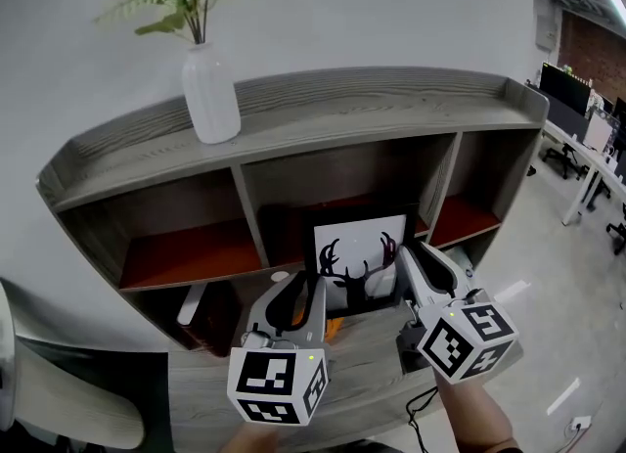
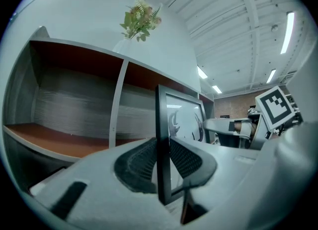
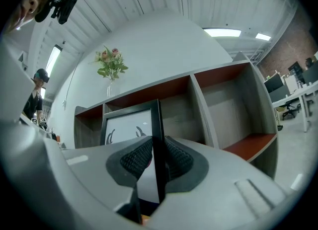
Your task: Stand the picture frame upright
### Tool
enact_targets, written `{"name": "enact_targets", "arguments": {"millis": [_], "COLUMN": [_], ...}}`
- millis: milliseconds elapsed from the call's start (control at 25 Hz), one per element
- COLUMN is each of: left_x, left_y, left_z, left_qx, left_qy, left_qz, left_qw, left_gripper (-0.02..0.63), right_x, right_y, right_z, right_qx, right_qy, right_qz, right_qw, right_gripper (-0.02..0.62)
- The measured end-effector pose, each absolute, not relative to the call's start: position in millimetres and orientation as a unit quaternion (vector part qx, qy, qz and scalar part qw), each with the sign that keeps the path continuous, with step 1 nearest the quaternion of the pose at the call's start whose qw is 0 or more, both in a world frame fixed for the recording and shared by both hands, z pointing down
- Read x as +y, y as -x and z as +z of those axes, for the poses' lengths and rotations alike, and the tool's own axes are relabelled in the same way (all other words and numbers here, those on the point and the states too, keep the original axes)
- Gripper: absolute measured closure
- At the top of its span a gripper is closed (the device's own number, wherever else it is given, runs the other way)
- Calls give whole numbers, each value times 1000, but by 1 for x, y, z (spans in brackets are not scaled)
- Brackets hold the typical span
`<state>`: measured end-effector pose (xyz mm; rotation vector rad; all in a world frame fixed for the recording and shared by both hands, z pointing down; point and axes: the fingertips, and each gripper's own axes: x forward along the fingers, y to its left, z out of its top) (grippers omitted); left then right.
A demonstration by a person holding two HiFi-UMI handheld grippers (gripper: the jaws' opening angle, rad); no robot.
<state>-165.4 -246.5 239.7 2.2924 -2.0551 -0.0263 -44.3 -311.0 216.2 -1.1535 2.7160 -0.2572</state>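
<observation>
A black picture frame [image 1: 357, 257] with a white print of dark antlers stands nearly upright in the middle bay of a grey wooden shelf unit [image 1: 333, 109]. My left gripper [image 1: 308, 290] is shut on the frame's left edge [image 2: 162, 144], its ribbed pads pressing both faces. On the opposite side my right gripper [image 1: 406, 263] is shut on the right edge [image 3: 158, 149]. The frame's bottom is hidden behind both grippers.
A white ribbed vase [image 1: 210, 92] with flowers stands on the shelf's top, left of centre. Orange-red boards line the side bays [image 1: 191, 255]. A desk surface [image 1: 377, 368] lies under the grippers. Office desks and chairs [image 1: 587, 162] stand far right.
</observation>
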Motion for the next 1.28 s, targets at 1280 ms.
{"name": "enact_targets", "arguments": {"millis": [1280], "left_x": [-315], "left_y": [180], "left_z": [187], "left_qx": [-717], "left_qy": [-696], "left_qz": [9], "left_qw": [-13], "left_gripper": [526], "right_x": [-389], "right_y": [65], "right_z": [157], "right_qx": [934], "right_qy": [327], "right_qz": [-71], "right_qw": [125], "right_gripper": [518]}}
